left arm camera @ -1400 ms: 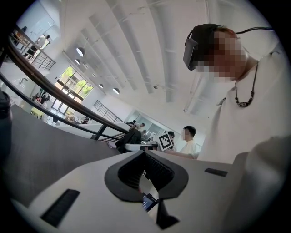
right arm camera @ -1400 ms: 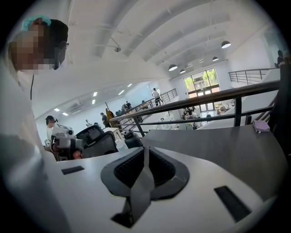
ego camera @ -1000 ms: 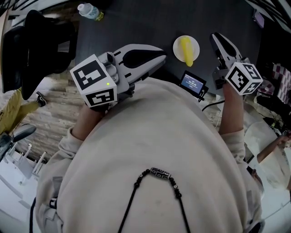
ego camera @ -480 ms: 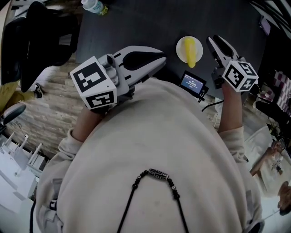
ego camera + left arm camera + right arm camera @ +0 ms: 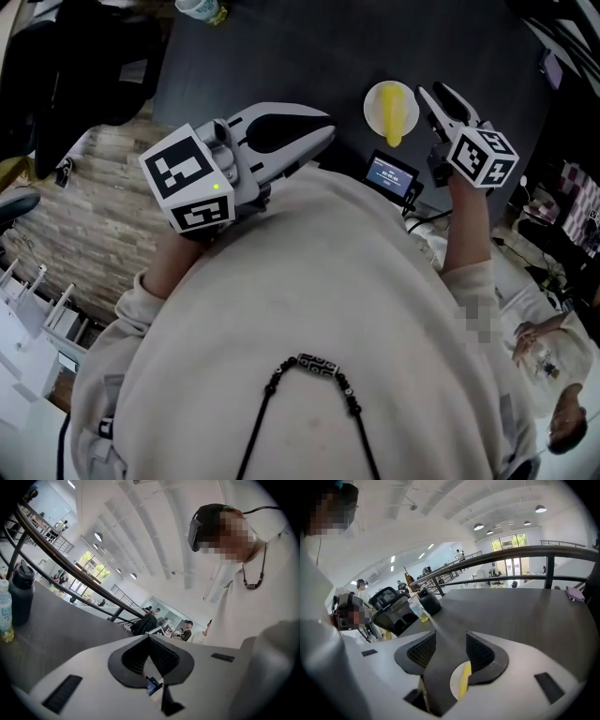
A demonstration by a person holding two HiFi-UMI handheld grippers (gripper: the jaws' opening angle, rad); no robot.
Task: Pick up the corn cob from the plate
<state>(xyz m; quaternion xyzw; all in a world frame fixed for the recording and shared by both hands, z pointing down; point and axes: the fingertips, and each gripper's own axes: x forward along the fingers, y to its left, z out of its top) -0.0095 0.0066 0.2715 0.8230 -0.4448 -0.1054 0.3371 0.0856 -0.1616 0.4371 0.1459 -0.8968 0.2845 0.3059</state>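
So: left gripper (image 5: 323, 131) idle, jaws pressed together, empty. Corn cob (image 5: 395, 114) lies on its plate (image 5: 375, 98), not yet touched. Right gripper (image 5: 429, 91) sits just beside the plate, jaws just opening and spread with nothing between them; the grasp and lift remain.

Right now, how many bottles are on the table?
2. A clear water bottle and a dark bottle stand side by side at the far corner of the table. Others could be hidden outside these views.
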